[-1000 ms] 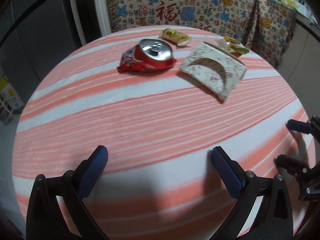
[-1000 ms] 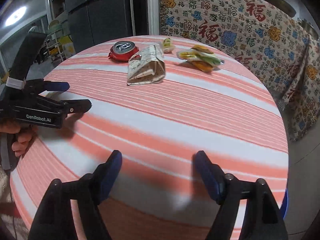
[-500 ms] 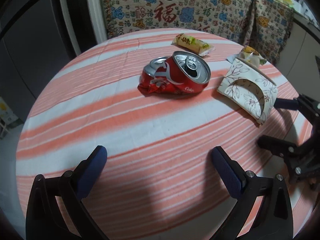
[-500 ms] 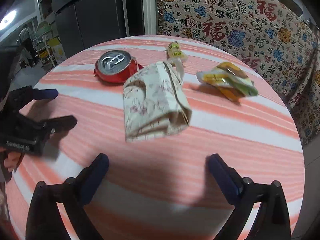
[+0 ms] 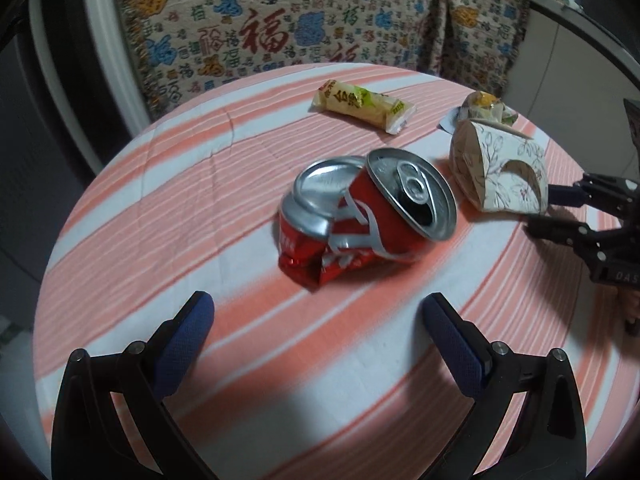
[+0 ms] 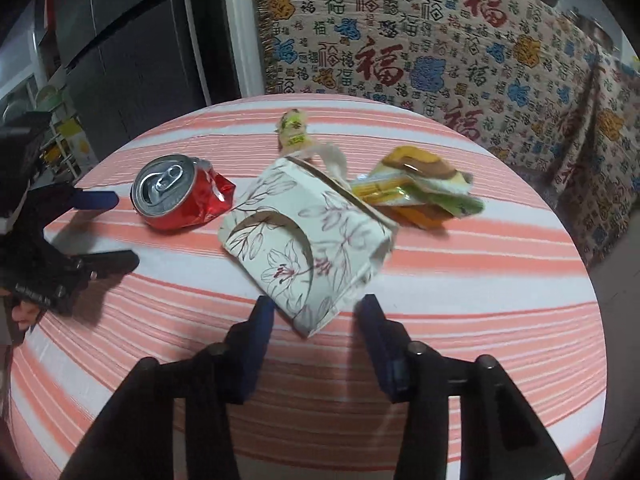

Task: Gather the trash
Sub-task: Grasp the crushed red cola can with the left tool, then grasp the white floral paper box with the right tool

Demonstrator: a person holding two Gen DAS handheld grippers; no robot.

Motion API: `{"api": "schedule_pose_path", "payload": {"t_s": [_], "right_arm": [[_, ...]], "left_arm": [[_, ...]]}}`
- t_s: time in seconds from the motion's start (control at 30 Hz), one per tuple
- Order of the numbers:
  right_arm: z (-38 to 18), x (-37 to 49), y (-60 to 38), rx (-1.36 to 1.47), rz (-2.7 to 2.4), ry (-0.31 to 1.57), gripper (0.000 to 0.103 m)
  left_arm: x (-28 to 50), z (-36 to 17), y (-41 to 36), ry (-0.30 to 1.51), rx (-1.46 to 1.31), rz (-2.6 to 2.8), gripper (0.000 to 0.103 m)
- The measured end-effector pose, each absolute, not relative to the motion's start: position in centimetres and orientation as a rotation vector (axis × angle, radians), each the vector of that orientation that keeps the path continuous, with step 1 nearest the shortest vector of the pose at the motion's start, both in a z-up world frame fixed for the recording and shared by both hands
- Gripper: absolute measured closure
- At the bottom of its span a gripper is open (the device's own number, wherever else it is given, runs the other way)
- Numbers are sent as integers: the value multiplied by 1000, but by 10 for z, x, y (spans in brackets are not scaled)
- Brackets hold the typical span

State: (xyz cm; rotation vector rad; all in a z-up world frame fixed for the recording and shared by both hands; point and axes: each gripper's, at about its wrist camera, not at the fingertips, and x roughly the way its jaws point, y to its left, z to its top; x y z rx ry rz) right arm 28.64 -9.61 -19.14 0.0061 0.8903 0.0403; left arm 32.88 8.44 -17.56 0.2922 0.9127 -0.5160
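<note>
Right now the left gripper is hovering w/ its blue pads spread wide over the striped tablecloth, nothing between them. Just ahead of it a crushed red soda can is lying on its side, opened top facing the camera; the pads aren't touching it.

The right gripper is closing its jaws at the near corner of a flattened floral tissue box. The box corner is sitting between the two pads, but a gap is showing on each side, so they aren't pressing on it yet. In the left wrist view the same gripper is coming in from the right edge, its tips at the box's right end.

Other trash on the round table:
- a yellow-green snack wrapper is lying toward the far edge, well apart from the can; in the right wrist view it is showing just behind the box
- a crumpled orange-and-green wrapper is lying right behind the box, touching or nearly touching it; can't tell which

From the right wrist view, the can is sitting left of the box, w/ the left gripper beside it at the left edge of the table. A patterned blanket w/ red characters is hanging behind the table.
</note>
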Motion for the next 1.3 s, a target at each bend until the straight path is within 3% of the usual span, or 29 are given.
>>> {"api": "schedule_pose_path", "payload": {"t_s": [0.43,0.5,0.73,0.87,0.93,1.0,1.3], "right_arm": [[-190,267,-95,-44,22,897,58],[-190,267,-98,-30,27,898,58],[-190,267,-101,-9,30,901,58],[-188,262,-112,25,69,903,58],[-187,264,-114,-11,114,918,53],[-182,272,-119,-28,157,935,22],[-167,339,-106,-84,265,950,19]], "left_arm": [[364,-175,41,888,390,-695,1],[359,-172,37,869,386,-716,11],[325,-171,41,850,369,-538,11],[294,-172,71,912,221,-346,11],[275,-172,82,923,182,-270,10],[256,-172,86,925,175,-243,10],[228,-168,80,899,288,-404,4]]}}
